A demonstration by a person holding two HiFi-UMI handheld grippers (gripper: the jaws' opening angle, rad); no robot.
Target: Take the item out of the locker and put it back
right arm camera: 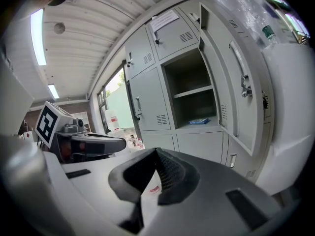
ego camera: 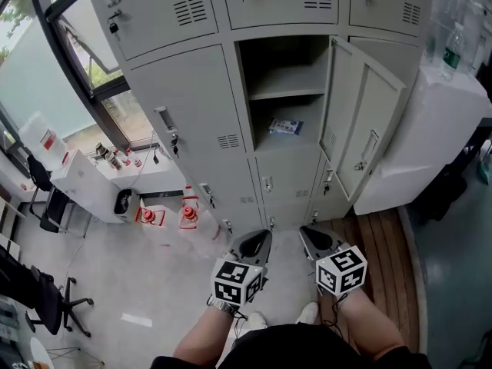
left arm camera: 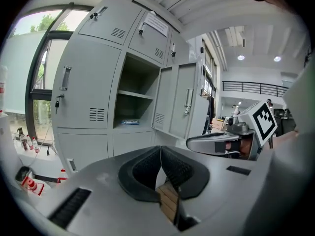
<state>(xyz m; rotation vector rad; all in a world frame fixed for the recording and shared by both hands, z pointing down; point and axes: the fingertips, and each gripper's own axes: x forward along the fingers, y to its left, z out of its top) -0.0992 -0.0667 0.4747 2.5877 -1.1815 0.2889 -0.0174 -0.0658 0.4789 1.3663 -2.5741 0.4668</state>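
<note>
Blue-and-white packet lies flat on the open locker's lower shelf, long axis across the opening — left claw and right claw both closed, empty, well short of the locker, neither clearly nearer.

No wording is showing sharply enough to read. A white paper notice is hanging on the door directly above the open locker, its print too small to make out. A blue packet is lying on the open locker's lower shelf, its lettering blurred. Red-labelled containers are standing on the floor left of the open locker, their labels illegible. Letterless black-and-white square markers are showing on the cubes of the left gripper and right gripper.
</note>
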